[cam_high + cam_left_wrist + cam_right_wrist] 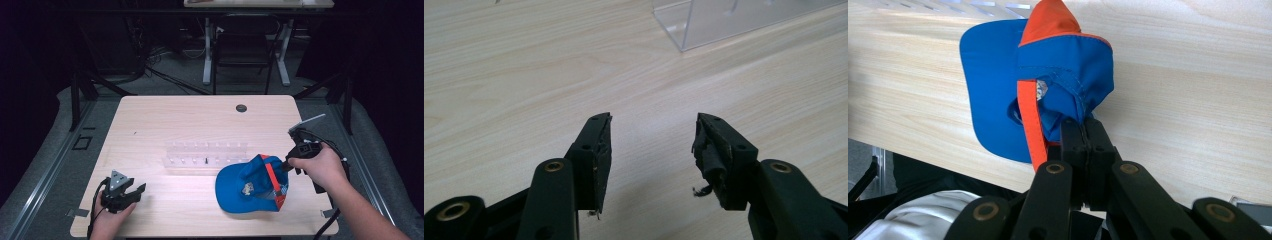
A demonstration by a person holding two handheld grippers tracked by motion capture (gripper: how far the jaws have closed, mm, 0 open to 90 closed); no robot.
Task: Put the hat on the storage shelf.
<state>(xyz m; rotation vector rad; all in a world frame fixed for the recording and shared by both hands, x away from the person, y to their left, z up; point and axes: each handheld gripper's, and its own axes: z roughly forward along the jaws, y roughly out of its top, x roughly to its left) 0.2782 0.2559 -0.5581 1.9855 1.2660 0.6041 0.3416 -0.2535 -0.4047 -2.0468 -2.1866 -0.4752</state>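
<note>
A blue cap [248,186] with orange trim lies on the wooden table [200,120] at the front right. My right gripper [286,164] is shut on the cap's rear edge; in the right gripper view its jaws pinch the blue fabric [1068,75] beside the orange strap [1030,120], lifting the back of the cap. My left gripper [131,191] rests low at the table's front left, open, with nothing between its fingertips [601,145].
A clear acrylic rack [206,156] stands at the table's middle, just behind the cap; its corner [704,22] shows ahead of the left gripper. A round cable hole [241,108] sits near the far edge. A chair and desk stand beyond the table.
</note>
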